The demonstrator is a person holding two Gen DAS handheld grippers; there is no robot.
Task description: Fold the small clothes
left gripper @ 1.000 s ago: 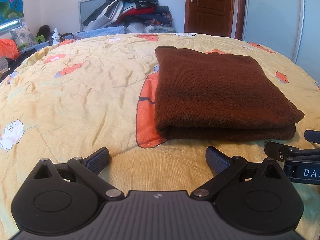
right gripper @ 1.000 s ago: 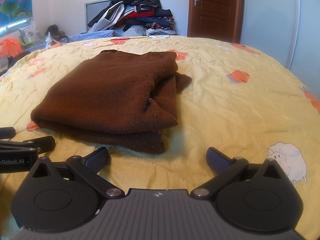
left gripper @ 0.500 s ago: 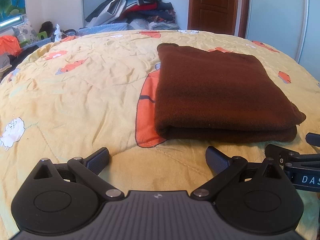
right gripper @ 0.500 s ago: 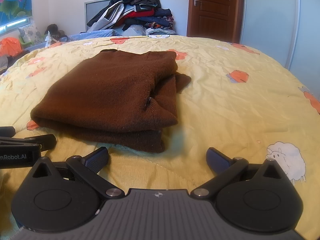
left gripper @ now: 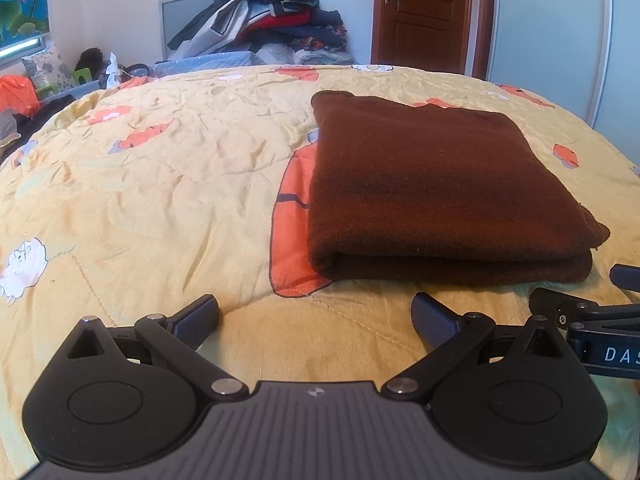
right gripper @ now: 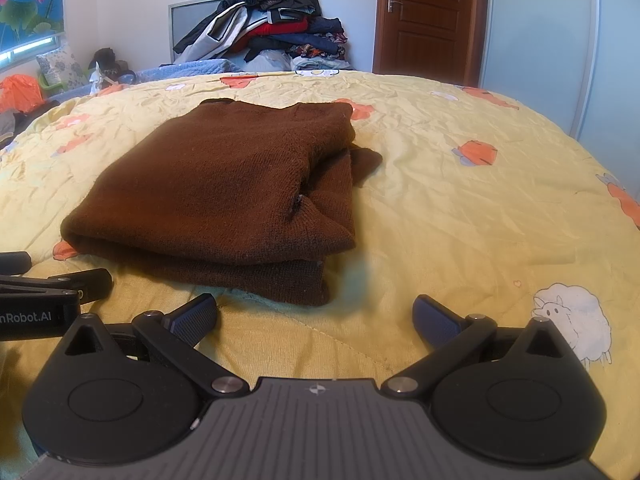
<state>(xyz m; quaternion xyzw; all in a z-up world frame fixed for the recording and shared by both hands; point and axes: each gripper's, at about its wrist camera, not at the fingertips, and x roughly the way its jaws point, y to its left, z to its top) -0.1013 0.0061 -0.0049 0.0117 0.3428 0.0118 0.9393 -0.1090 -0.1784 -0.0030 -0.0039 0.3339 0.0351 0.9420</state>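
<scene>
A brown knit sweater [left gripper: 436, 192] lies folded in a neat rectangle on the yellow quilt [left gripper: 160, 184]. It also shows in the right wrist view [right gripper: 224, 188], with loose layers bunched at its right edge. My left gripper [left gripper: 316, 316] is open and empty, just short of the sweater's near left corner. My right gripper [right gripper: 316, 316] is open and empty, just short of its near right corner. Each gripper shows at the edge of the other's view: the right one [left gripper: 580, 312], the left one [right gripper: 60, 284].
The bed is wide, with orange and white prints. A pile of clothes [left gripper: 272, 24] stands behind the far edge. A brown door [left gripper: 424, 16] and a white wardrobe [left gripper: 552, 40] are at the back right. Clutter lies at the far left [left gripper: 24, 96].
Both grippers have drawn back slightly and stay open. The folded sweater has not moved.
</scene>
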